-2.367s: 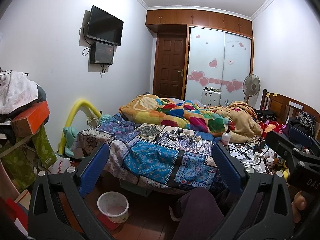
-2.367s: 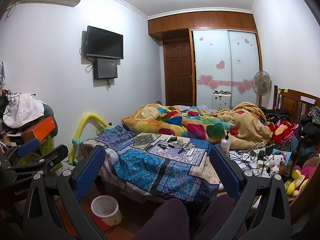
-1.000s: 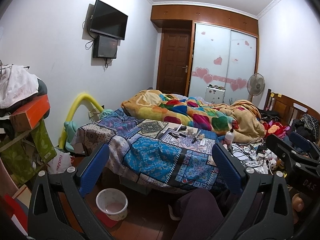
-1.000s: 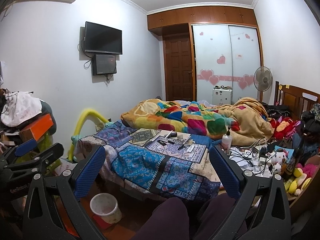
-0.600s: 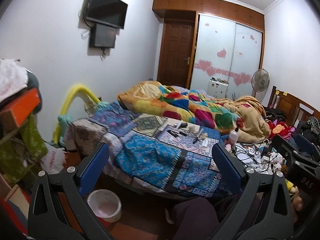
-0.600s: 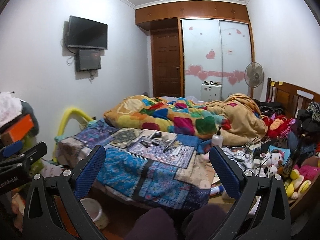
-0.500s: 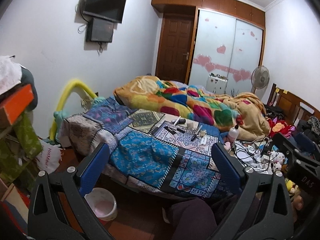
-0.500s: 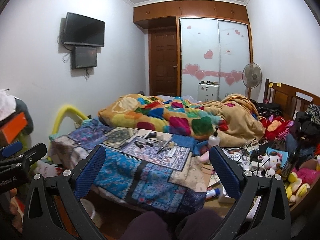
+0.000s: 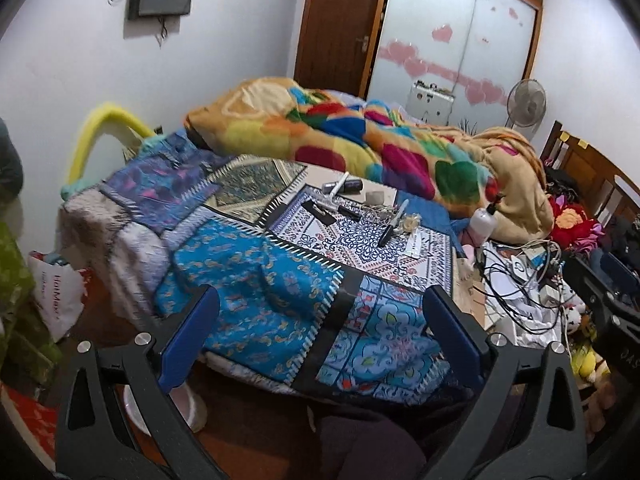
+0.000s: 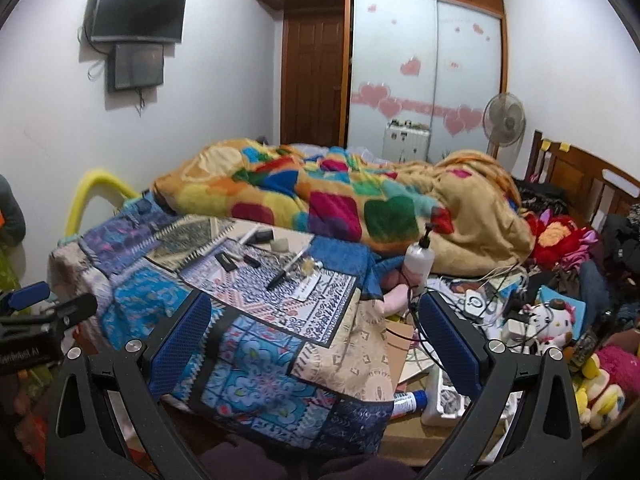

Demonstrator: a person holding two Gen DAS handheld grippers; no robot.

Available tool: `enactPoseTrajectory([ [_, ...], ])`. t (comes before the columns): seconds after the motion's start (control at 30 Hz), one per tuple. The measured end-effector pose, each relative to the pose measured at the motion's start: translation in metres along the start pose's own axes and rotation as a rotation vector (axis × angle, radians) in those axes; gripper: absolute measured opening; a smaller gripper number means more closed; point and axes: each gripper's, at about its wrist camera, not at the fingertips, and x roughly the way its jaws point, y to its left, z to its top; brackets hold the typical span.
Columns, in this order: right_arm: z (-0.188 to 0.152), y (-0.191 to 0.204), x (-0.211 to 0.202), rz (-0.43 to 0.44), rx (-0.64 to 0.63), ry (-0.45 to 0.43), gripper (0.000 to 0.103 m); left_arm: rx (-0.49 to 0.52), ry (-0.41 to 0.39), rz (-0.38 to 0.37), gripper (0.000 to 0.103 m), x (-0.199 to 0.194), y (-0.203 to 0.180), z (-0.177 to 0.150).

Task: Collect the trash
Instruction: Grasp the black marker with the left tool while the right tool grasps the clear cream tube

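Note:
Small loose items (image 9: pixel 362 210) lie scattered on the patterned cloth of the bed: pens, dark small things, a crumpled wrapper (image 9: pixel 412 222). They also show in the right wrist view (image 10: pixel 280 264). A pale bin (image 9: pixel 188 404) stands on the floor, partly hidden behind my left finger. My left gripper (image 9: pixel 320 332) is open and empty, held before the bed's near edge. My right gripper (image 10: pixel 316 332) is open and empty too, over the bed's near corner.
A colourful blanket (image 9: pixel 360 140) heaps the far bed. A white pump bottle (image 10: pixel 418 258), tangled cables (image 10: pixel 472 300), plush toys (image 10: pixel 548 320) and tubes (image 10: pixel 408 402) crowd the right. A white shopping bag (image 9: pixel 54 296) and green bags sit left.
Both grippers have moved forward and tilted down toward the bed. The bed and its items now look larger and closer. Both stay open.

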Motion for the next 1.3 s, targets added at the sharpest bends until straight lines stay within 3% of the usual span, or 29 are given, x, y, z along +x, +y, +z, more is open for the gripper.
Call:
enactPoseTrajectory([
  [0.23,0.007,-0.017,0.077,0.037,-0.041,0.085,0.103,0.007,0.063,-0.004,0.102,0.092,-0.014,0.025],
  [0.53,0.021,-0.050,0.169,0.192,0.053,0.177,0.102,0.033,0.155,-0.074,0.102,0.198,-0.042,0.039],
  [0.63,0.025,-0.055,0.196,0.214,0.055,0.198,0.093,0.043,0.182,-0.084,0.102,0.229,-0.052,0.040],
  [0.73,0.028,-0.058,0.221,0.248,0.065,0.236,0.076,0.056,0.187,-0.062,0.102,0.252,-0.059,0.040],
  [0.83,0.028,-0.058,0.246,0.281,0.082,0.278,0.068,0.098,0.217,-0.071,0.101,0.276,-0.066,0.042],
  [0.9,0.025,-0.057,0.264,0.305,0.092,0.317,0.062,0.128,0.243,-0.078,0.096,0.289,-0.071,0.043],
  [0.97,0.022,-0.056,0.282,0.350,0.113,0.371,0.046,0.136,0.266,-0.108,0.090,0.298,-0.074,0.043],
  [1.03,0.020,-0.056,0.295,0.387,0.137,0.406,0.038,0.137,0.279,-0.131,0.083,0.303,-0.076,0.044],
  [1.1,0.019,-0.055,0.303,0.404,0.145,0.419,0.036,0.164,0.283,-0.151,0.076,0.307,-0.080,0.044],
  [1.17,0.019,-0.052,0.309,0.412,0.134,0.426,0.028,0.190,0.282,-0.157,0.070,0.310,-0.085,0.044],
  [1.3,0.018,-0.048,0.314,0.415,0.127,0.419,0.020,0.238,0.268,-0.167,0.048,0.314,-0.095,0.044],
])
